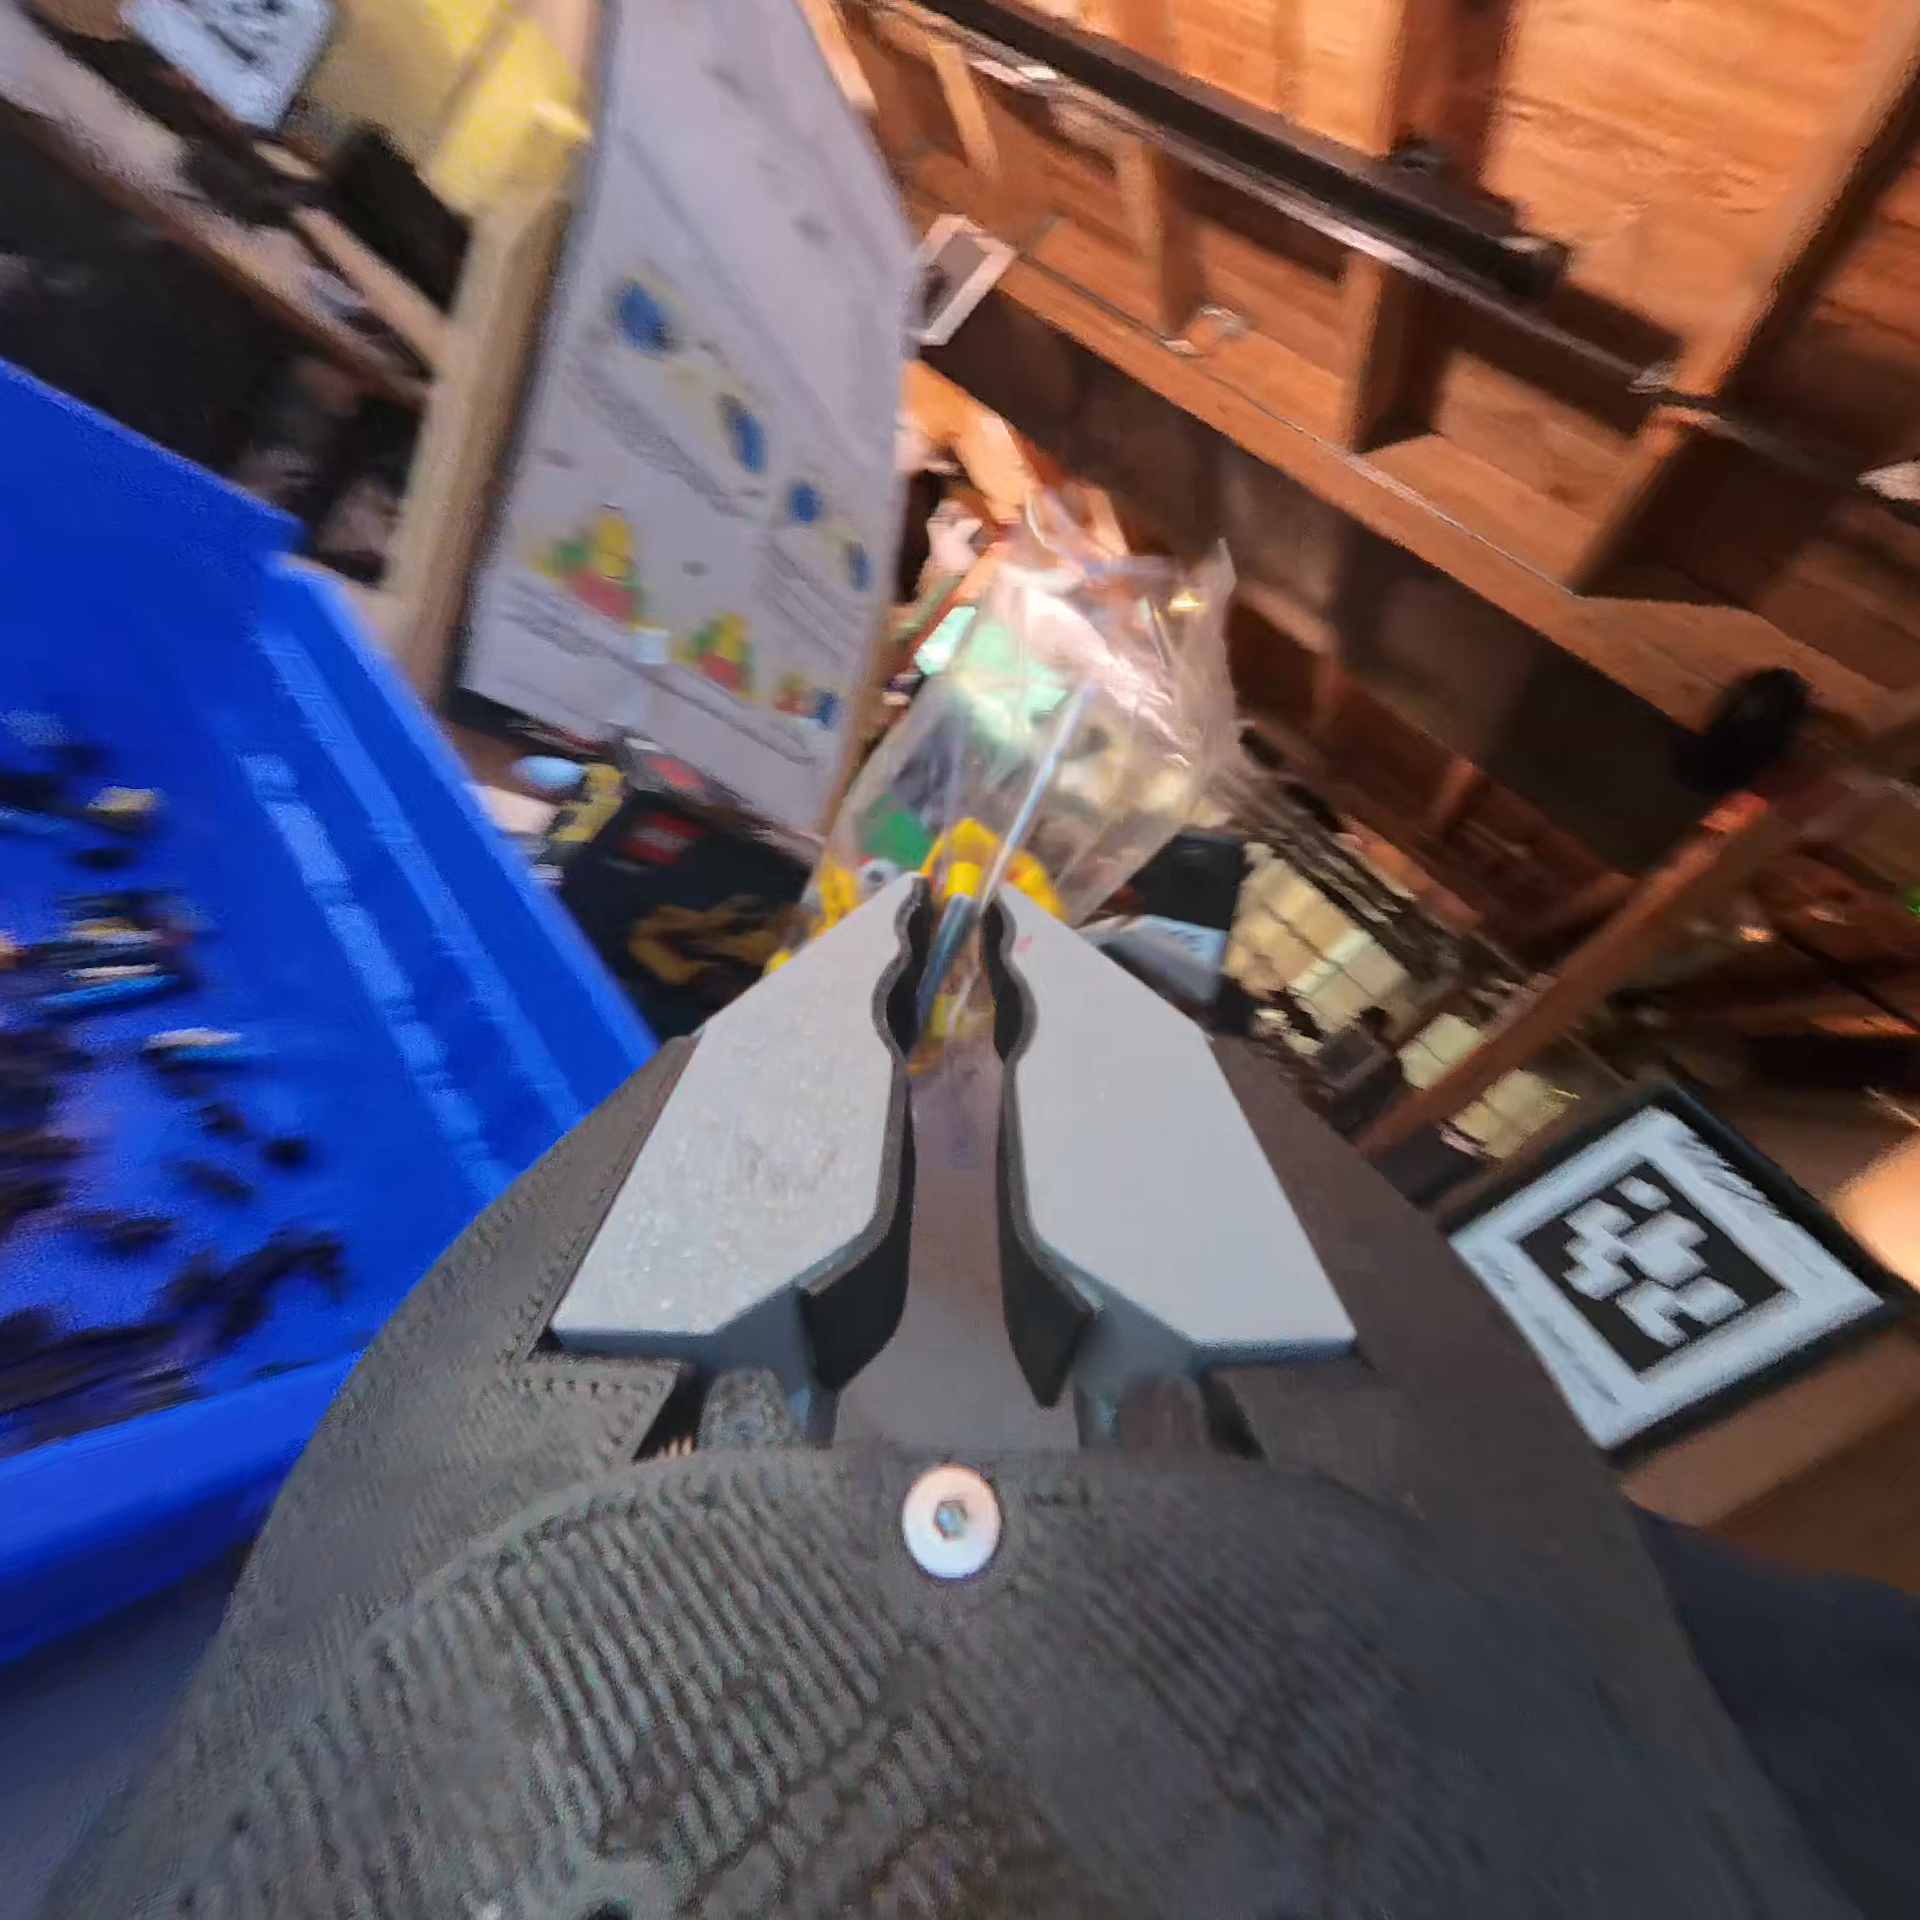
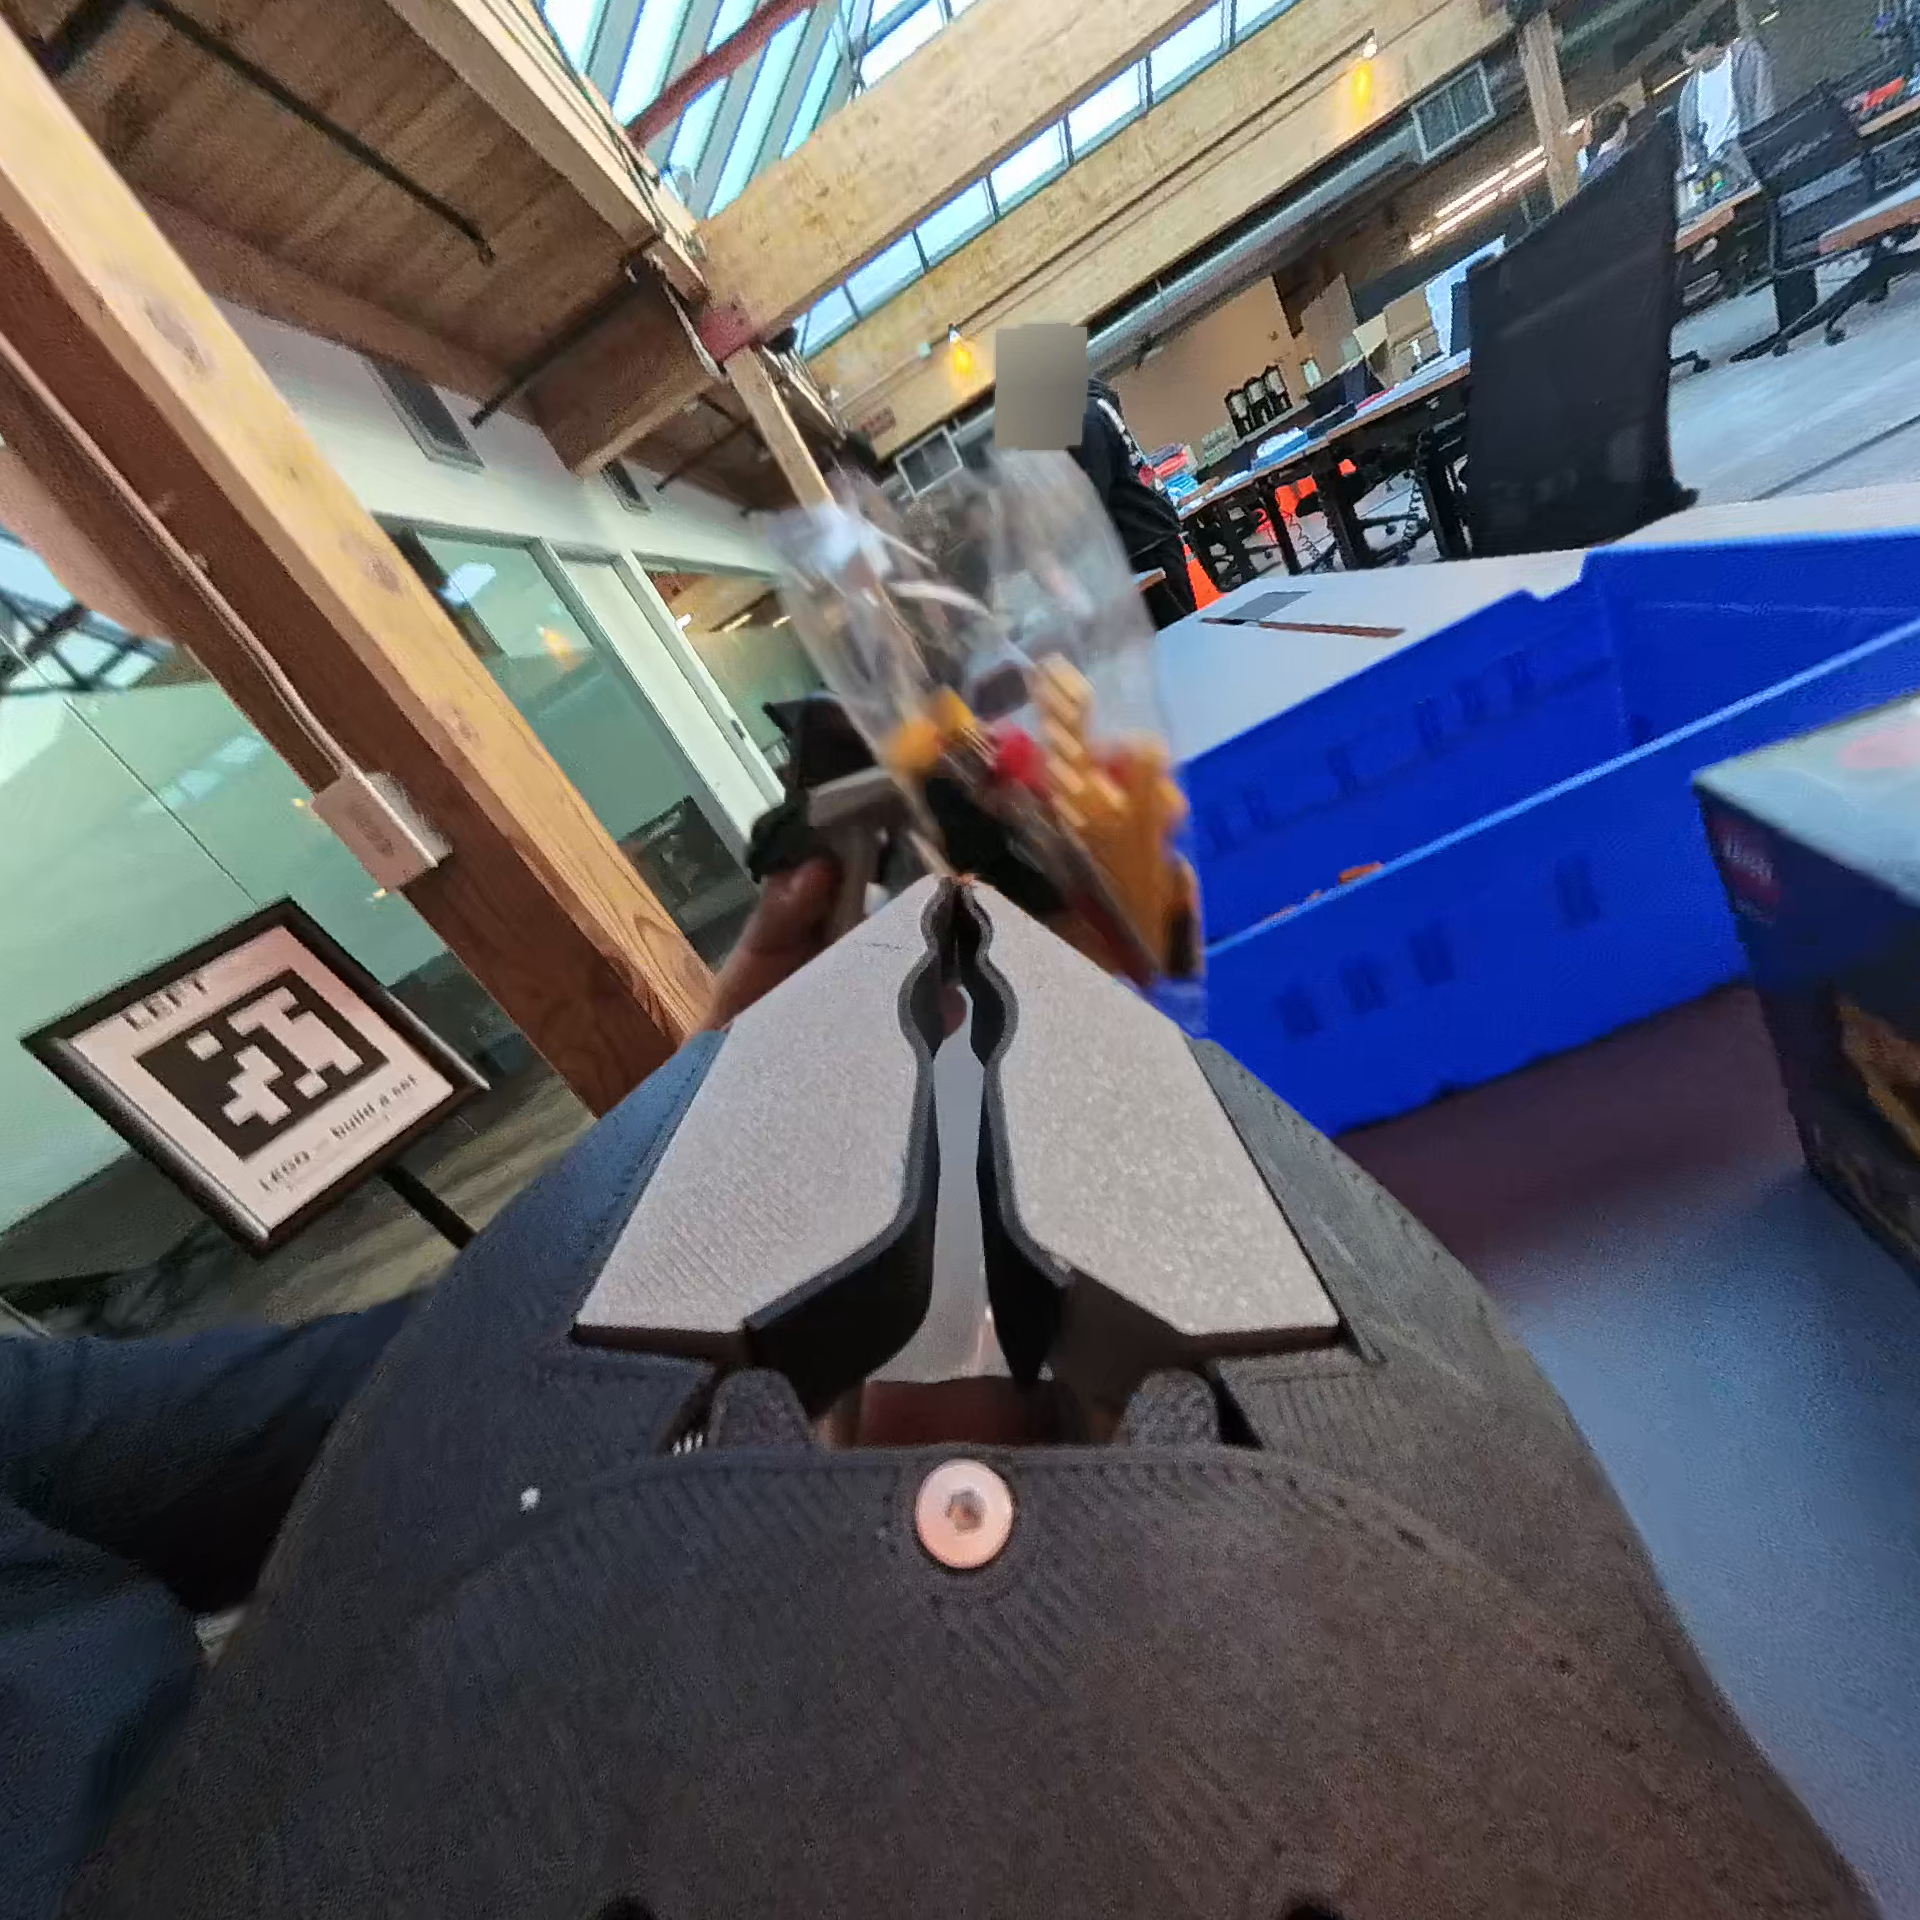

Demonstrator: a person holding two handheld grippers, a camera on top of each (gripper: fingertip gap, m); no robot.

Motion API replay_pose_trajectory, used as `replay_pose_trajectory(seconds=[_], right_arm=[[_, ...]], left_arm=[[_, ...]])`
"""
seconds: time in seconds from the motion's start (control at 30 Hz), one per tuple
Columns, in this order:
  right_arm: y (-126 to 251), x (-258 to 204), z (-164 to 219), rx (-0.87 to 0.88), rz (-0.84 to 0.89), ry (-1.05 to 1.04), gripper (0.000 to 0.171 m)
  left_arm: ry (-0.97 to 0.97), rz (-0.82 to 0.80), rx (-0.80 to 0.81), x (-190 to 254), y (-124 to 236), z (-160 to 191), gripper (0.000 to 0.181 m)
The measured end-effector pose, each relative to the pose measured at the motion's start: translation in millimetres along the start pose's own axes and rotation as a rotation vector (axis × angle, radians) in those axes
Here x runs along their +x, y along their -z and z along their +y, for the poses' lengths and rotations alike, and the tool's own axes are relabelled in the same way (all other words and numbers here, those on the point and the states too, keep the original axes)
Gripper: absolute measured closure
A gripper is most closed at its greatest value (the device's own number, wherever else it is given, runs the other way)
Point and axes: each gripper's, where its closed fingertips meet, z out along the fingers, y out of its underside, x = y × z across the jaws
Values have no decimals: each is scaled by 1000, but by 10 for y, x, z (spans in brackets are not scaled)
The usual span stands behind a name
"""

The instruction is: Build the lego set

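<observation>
Both claws pinch clear parts bag (image 1: 1049, 717) — left gripper (image 1: 956, 914), right gripper (image 2: 958, 896) clamped; pull apart steadily over blue bin (image 1: 208, 935) — avoid scattering bricks.

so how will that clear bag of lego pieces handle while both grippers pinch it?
Likely floppy: the clear bag is thin crinkled film, so it should sag and twist. Probably bottom-heavy, since the pieces bunch at one end. Possibly slippery or tear-prone where the left hand-held gripper and right hand-held gripper pinch film only.
</observation>
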Motion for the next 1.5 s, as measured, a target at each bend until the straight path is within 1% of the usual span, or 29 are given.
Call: replay_pose_trajectory(seconds=[0.07,0.1,0.17,0.23,0.3,0.43,0.5,0.57,0.6,0.63,0.67,0.7,0.73,0.8,0.83,0.9,1.0,1.07,1.17,1.23,1.3,1.43,1.5], right_arm=[[-203,154,-80,-50,42,9,171],[-328,266,-66,-95,81,30,171],[-571,442,-65,-141,137,33,171],[-722,389,-206,-76,98,3,171],[-768,298,-234,-69,53,-5,171],[-771,438,60,-216,147,101,171],[-820,416,303,-312,144,119,171],[-903,329,559,-389,127,141,171],[-943,318,661,-410,150,159,171],[-973,329,740,-423,186,179,147],[-991,332,799,-432,216,197,138],[-1002,322,825,-425,233,206,138],[-1016,293,807,-393,231,212,135],[-1022,239,673,-284,213,233,122],[-1011,214,590,-228,201,239,121],[-985,179,497,-177,170,206,123],[-950,213,457,-174,150,143,128],[-925,230,375,-124,144,135,132],[-916,220,319,-92,116,136,132],[-923,262,316,-105,134,168,141],[-934,289,303,-120,153,206,156],[-989,290,305,-166,150,258,163],[-1010,293,340,-213,147,285,171]], left_arm=[[-54,-134,23,-321,86,-164,176],[-42,-127,29,-393,78,-215,176],[63,-94,56,-507,42,-330,177],[71,-89,137,-516,100,-516,177],[78,-50,153,-423,158,-609,176],[53,-61,135,-416,284,-744,177],[72,-74,171,-432,356,-829,177],[95,-51,206,-383,400,-863,176],[106,-31,219,-343,406,-862,176],[117,-7,225,-295,403,-851,176],[131,28,233,-232,398,-844,176],[149,69,255,-158,403,-854,176],[173,107,274,-93,408,-860,177],[199,163,279,20,399,-835,177],[204,179,280,63,392,-819,177],[213,200,283,123,375,-792,176],[232,224,279,174,344,-751,177],[230,227,267,197,321,-715,176],[230,222,259,199,305,-676,177],[250,225,269,185,313,-663,177],[259,227,277,179,325,-648,176],[294,196,333,72,393,-695,177],[309,154,335,-20,413,-679,177]])
